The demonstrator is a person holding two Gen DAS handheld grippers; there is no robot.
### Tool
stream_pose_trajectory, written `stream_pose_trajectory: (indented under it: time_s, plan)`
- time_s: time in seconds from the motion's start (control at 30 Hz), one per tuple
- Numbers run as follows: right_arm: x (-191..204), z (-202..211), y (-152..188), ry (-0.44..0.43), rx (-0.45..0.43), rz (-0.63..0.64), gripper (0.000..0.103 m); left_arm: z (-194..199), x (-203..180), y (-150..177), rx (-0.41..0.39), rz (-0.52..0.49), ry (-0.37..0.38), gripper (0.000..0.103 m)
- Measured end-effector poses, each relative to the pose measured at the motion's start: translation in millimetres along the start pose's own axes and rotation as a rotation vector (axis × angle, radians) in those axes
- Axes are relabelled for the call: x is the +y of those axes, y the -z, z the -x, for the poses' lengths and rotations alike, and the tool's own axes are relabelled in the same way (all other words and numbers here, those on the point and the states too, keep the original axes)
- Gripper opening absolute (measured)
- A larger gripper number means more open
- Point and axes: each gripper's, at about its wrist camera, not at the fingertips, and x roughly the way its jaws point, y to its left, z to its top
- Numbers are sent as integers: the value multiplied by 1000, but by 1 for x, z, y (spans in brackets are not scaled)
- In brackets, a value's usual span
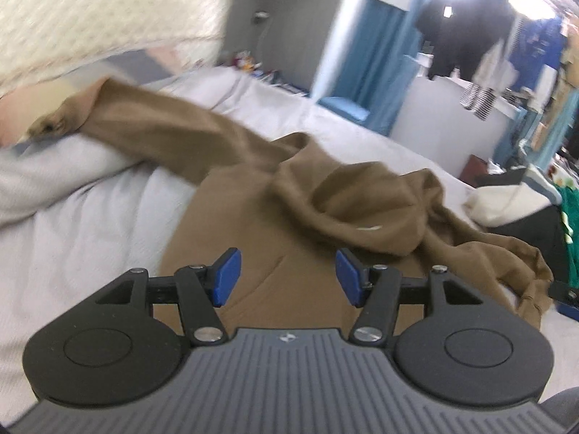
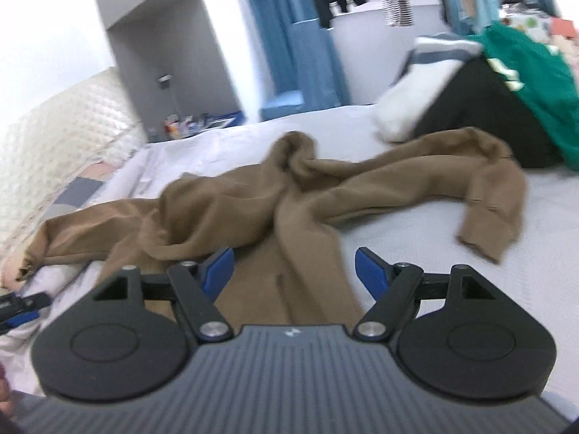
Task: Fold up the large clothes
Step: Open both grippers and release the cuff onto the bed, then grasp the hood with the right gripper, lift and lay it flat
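A large brown long-sleeved garment (image 1: pixel 325 195) lies crumpled on the pale grey bed sheet (image 1: pixel 90 224). One sleeve stretches toward the pillow at upper left, the other (image 2: pixel 485 195) trails to the right. My left gripper (image 1: pixel 287 276) hovers open above the garment's flat lower part, its blue pads (image 1: pixel 228 275) apart with nothing between them. My right gripper (image 2: pixel 293 275) is also open over the brown garment (image 2: pixel 253 199), empty. The tip of the right gripper shows at the left wrist view's right edge (image 1: pixel 564 291).
A pile of white, black and green clothes (image 2: pixel 488 83) sits on the bed at the right. A quilted headboard (image 2: pixel 65 133) and pillow lie left. Blue curtains (image 2: pixel 286 47), a grey cabinet and hanging clothes stand beyond the bed.
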Motion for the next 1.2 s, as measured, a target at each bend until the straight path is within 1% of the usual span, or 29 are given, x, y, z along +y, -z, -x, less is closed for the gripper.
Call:
stream_pose_trajectory:
  time_s: [0.17,0.23,0.3,0.37,0.5,0.6,0.7,0.77,0.8,0.83,0.87,0.93,1.03,1.13,1.17,1.2]
  plan:
    - [25,-32,-8,-60,12,64,76,-29,-26,-14,2,-45,35,64]
    - [35,-51,-8,-78,32,85,76,-45,-35,-20,6,-63,42,64]
    - [45,-68,-8,-109,43,98,76,-66,-39,-26,10,-80,45,64]
    - [52,-87,-9,-120,49,115,76,-91,-41,-30,12,-93,45,64]
    - [63,-131,-7,-146,56,134,76,-139,-37,-26,12,-104,42,64]
    - [69,-167,-4,-151,69,154,76,-169,-25,-19,10,-78,68,64]
    - [68,-200,-2,-142,66,154,76,-193,-12,-13,9,-43,57,64]
    - [66,-220,-2,-141,102,132,76,-207,-4,-10,7,-23,51,64]
    - [64,-229,-1,-150,116,108,76,-214,0,-8,8,-12,48,64]
    - [62,-236,2,-160,125,90,79,-222,4,-6,12,1,44,64]
    - [60,-242,5,-169,135,81,84,-230,9,-5,22,14,40,64]
    - [60,-253,13,-191,148,96,84,-244,20,-4,43,49,44,64]
    - [61,-267,17,-232,161,87,84,-258,29,-3,46,100,75,64]
    - [69,-277,20,-220,160,106,78,-263,29,-2,28,91,79,64]
    - [70,-280,19,-221,149,112,71,-264,29,-1,25,92,79,64]
    - [73,-280,19,-231,138,116,57,-264,30,-1,23,96,84,64]
